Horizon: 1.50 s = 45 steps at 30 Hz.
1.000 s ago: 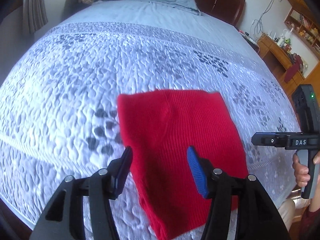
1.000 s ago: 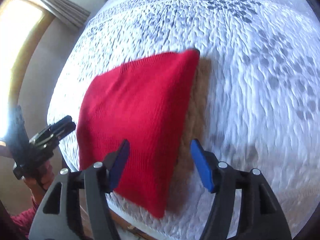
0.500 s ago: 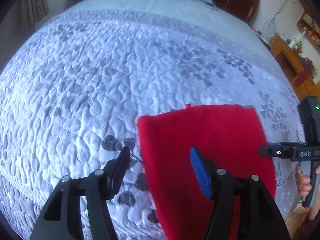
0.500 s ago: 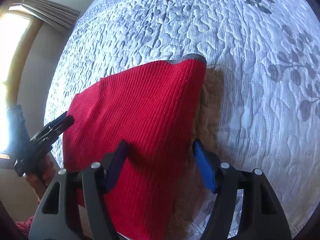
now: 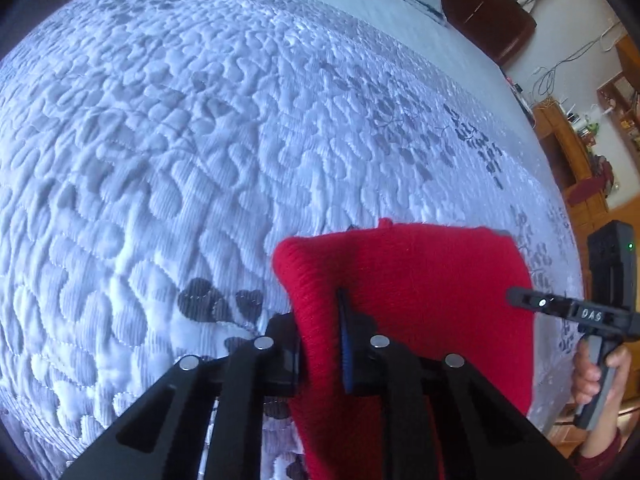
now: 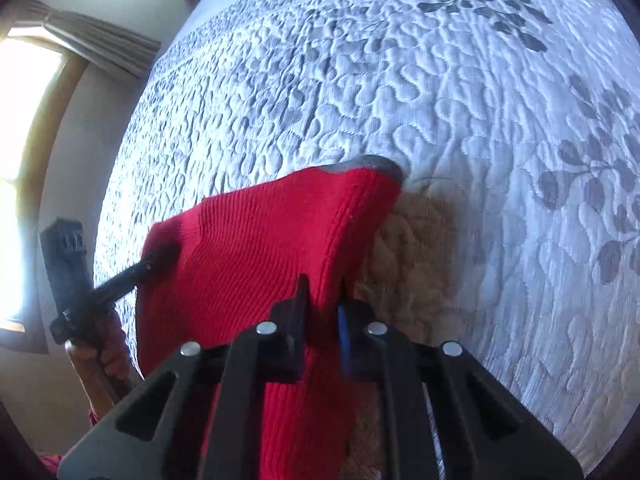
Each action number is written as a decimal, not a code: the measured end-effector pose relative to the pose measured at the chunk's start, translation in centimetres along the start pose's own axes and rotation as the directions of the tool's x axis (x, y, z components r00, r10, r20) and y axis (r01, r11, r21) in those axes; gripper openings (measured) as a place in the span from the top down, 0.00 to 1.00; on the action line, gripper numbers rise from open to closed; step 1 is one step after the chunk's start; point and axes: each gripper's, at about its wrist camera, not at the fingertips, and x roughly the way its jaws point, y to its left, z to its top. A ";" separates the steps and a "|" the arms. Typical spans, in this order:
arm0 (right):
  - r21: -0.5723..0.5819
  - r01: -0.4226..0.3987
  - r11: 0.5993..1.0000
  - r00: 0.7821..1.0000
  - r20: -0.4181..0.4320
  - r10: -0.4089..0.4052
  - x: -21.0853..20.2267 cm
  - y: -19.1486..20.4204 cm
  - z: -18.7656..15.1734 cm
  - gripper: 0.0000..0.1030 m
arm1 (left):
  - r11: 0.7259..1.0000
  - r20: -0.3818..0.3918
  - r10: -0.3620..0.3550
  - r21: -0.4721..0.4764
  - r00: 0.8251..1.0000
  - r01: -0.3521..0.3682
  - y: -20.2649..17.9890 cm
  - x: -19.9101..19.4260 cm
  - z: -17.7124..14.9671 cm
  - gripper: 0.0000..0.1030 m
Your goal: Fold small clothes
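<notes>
A: The left claw [image 5: 320, 344] is clamped on the left edge of the red knitted garment [image 5: 420, 292]; cloth bunches between its black finger and its blue-padded one.

B: And the right claw [image 6: 322, 316]?

A: Closed the same way, on the right edge of the same garment [image 6: 256, 248], with a ridge of red knit pinched up between its fingers.

B: Where does the garment lie?

A: On the bed, over the white quilted bedspread [image 5: 200, 140] with grey leaf patterns, near its front edge. In the right wrist view a grey band runs along its far corner, and a tan knitted piece [image 6: 412, 248] shows just beside its right edge, partly beneath it.

B: Anything else?

A: A dark headboard [image 5: 488, 12] beyond the far end of the bed, wooden furniture [image 5: 580, 168] on the right, and a curtained window [image 6: 24, 128] on the left.
</notes>
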 end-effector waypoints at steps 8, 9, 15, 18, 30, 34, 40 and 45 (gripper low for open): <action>-0.034 0.000 0.999 1.000 0.023 0.001 -1.4 0.0 -0.9 0.43 | 1.000 0.022 0.024 0.000 0.999 -0.024 0.4 -2.6 -0.6 0.45; -0.041 0.006 0.999 1.000 0.023 -0.005 -1.6 0.0 -1.2 0.42 | 1.000 0.020 0.011 -0.004 1.000 -0.011 0.9 -3.0 -1.0 0.44; -0.097 0.014 0.995 0.999 -0.028 -0.017 -1.8 0.1 -3.5 0.41 | 0.998 -0.032 -0.049 -0.033 0.998 0.048 1.9 -3.0 -2.4 0.39; -0.088 -0.008 0.996 0.999 -0.043 0.005 -1.3 0.0 -4.0 0.41 | 0.996 -0.062 -0.081 -0.033 0.995 0.079 1.1 -2.1 -2.0 0.37; -0.049 -0.115 0.992 0.991 -0.070 0.111 0.2 -0.7 -4.3 0.40 | 0.972 -0.185 -0.232 -0.071 0.955 0.223 -0.9 1.3 -2.2 0.44; -0.051 -0.121 0.991 0.990 -0.080 0.117 0.7 -0.4 -3.7 0.40 | 0.968 -0.197 -0.251 -0.069 0.948 0.242 -1.3 2.5 -1.5 0.42; -0.035 -0.128 0.991 0.989 -0.078 0.125 1.5 -0.3 -3.8 0.39 | 0.960 -0.180 -0.279 -0.082 0.943 0.268 -1.7 2.2 -1.8 0.68; -0.016 -0.149 0.989 0.987 -0.060 0.148 1.2 -0.4 -4.7 0.58 | 0.967 -0.138 -0.249 -0.088 0.959 0.238 -2.4 2.0 -2.1 0.70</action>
